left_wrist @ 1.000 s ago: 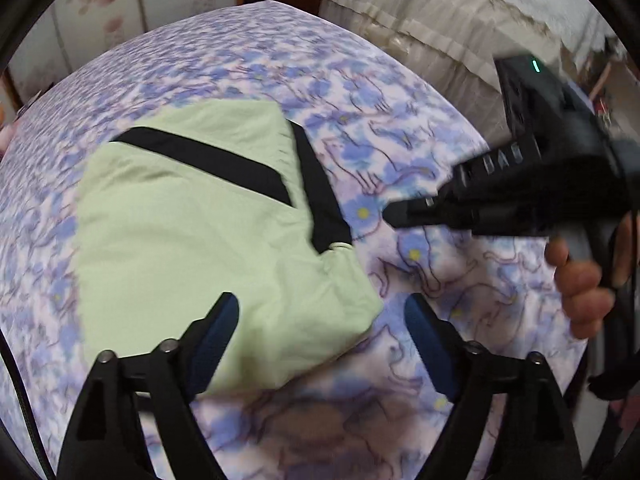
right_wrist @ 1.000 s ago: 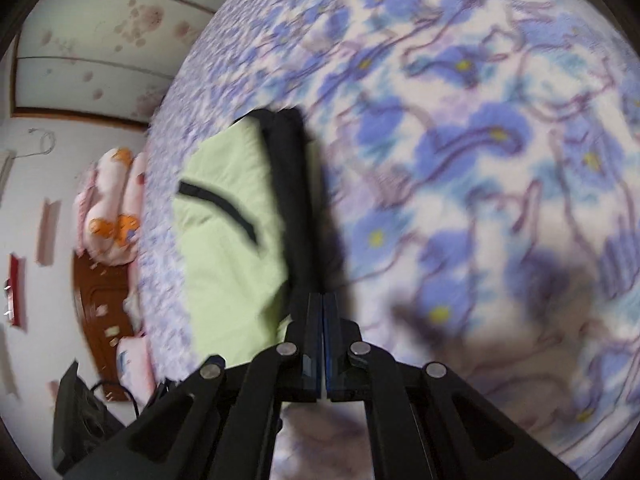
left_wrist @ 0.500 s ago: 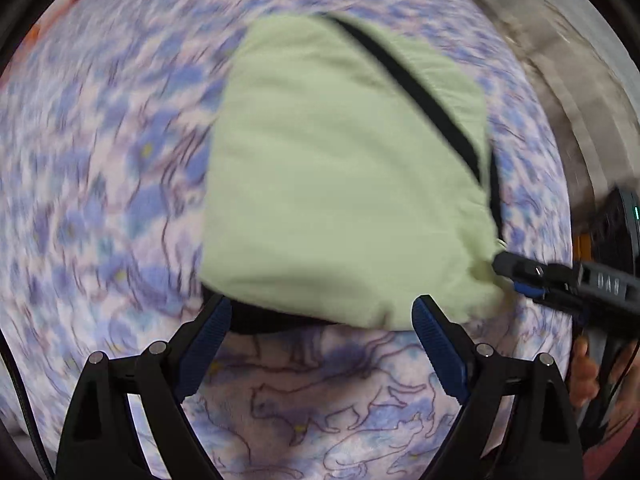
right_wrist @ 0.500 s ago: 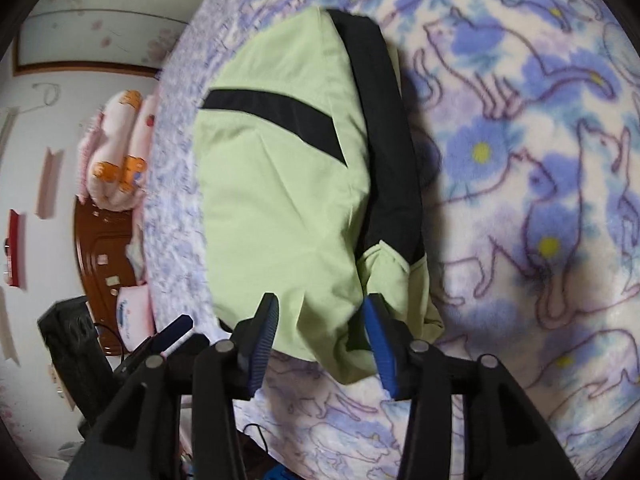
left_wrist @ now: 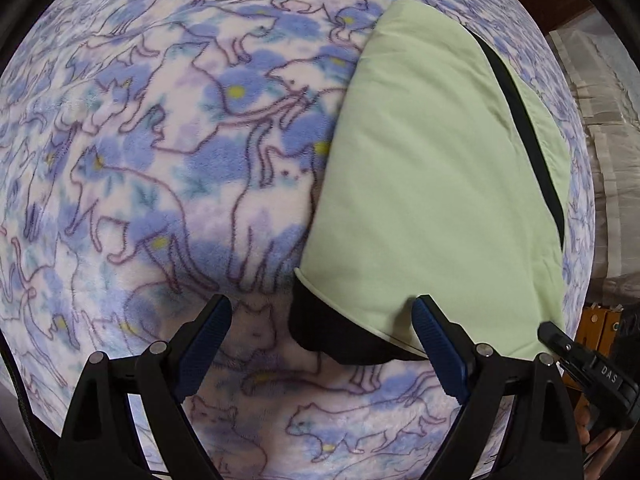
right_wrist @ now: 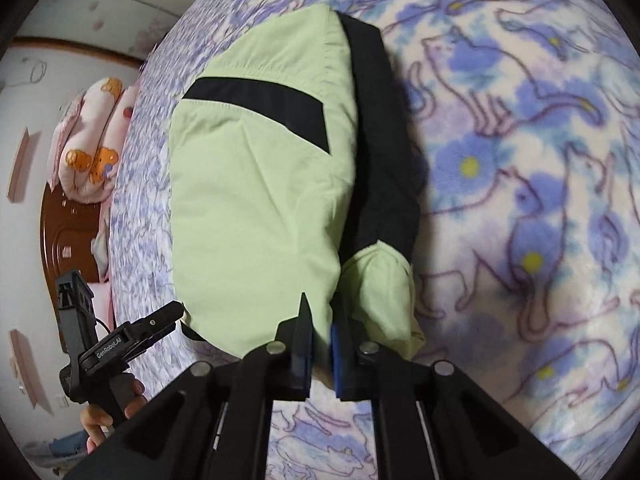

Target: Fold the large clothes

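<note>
Your right gripper (right_wrist: 320, 344) is closing on the folded green jacket's (right_wrist: 256, 184) near hem while your left gripper (left_wrist: 320, 344), jaws wide, straddles its other corner and needs to pinch next.

Looking down on a fleece blanket (left_wrist: 168, 184) printed with cats and blue flowers. Folded pale green garment (left_wrist: 432, 184) with black trim lying on it (black lining showing at the near corner). Left gripper (left_wrist: 320, 348) spread wide over that corner, pads clear of cloth.
</note>
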